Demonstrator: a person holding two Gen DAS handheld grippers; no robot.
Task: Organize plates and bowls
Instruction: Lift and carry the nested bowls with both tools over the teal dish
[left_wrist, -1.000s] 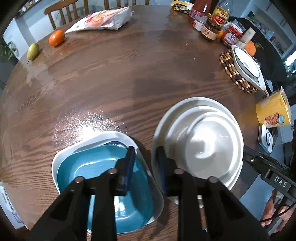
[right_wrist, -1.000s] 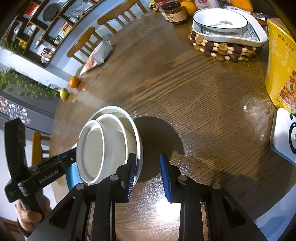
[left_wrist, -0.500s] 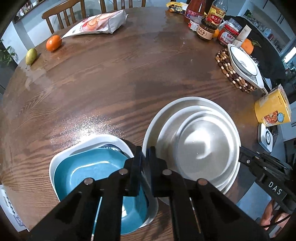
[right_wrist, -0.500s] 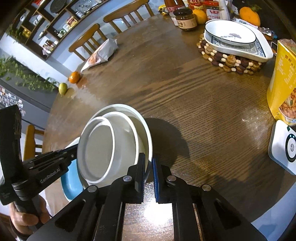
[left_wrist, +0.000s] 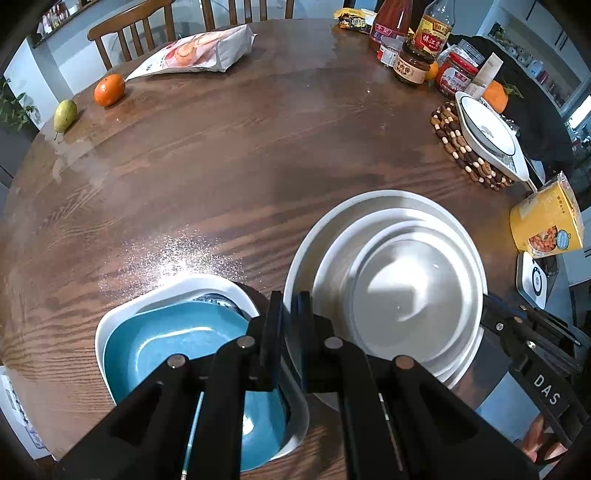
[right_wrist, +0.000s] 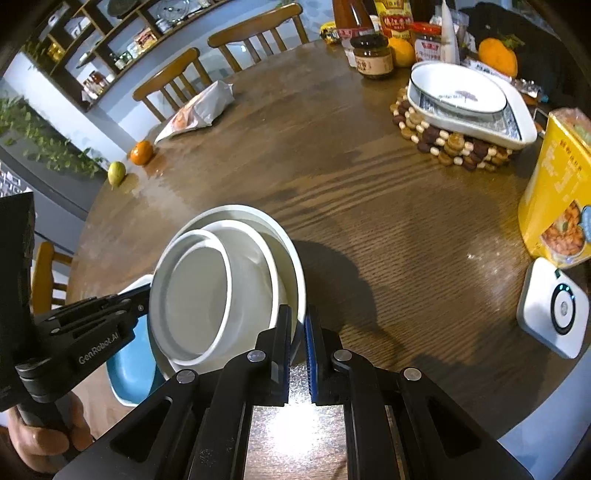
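- Gripping the nested white stack, the left tool (left_wrist: 287, 306) is pinching the left rim of the big white plate (left_wrist: 325, 236), jaws pressed together on it.
- The right tool (right_wrist: 297, 325) is clamping the opposite, right rim of that plate (right_wrist: 291, 254), so both hands are sitting on it, neither nearer.
- The stack is resting on the worktop (left_wrist: 229, 155) near its front edge, bowls (left_wrist: 406, 295) mouth-up; being round, it is showing no long axis.
- The blue dish (left_wrist: 166, 343) in its white tray (left_wrist: 207, 284) is lying just beside, to the stack's left.
- A two-handed lift is probably coming.
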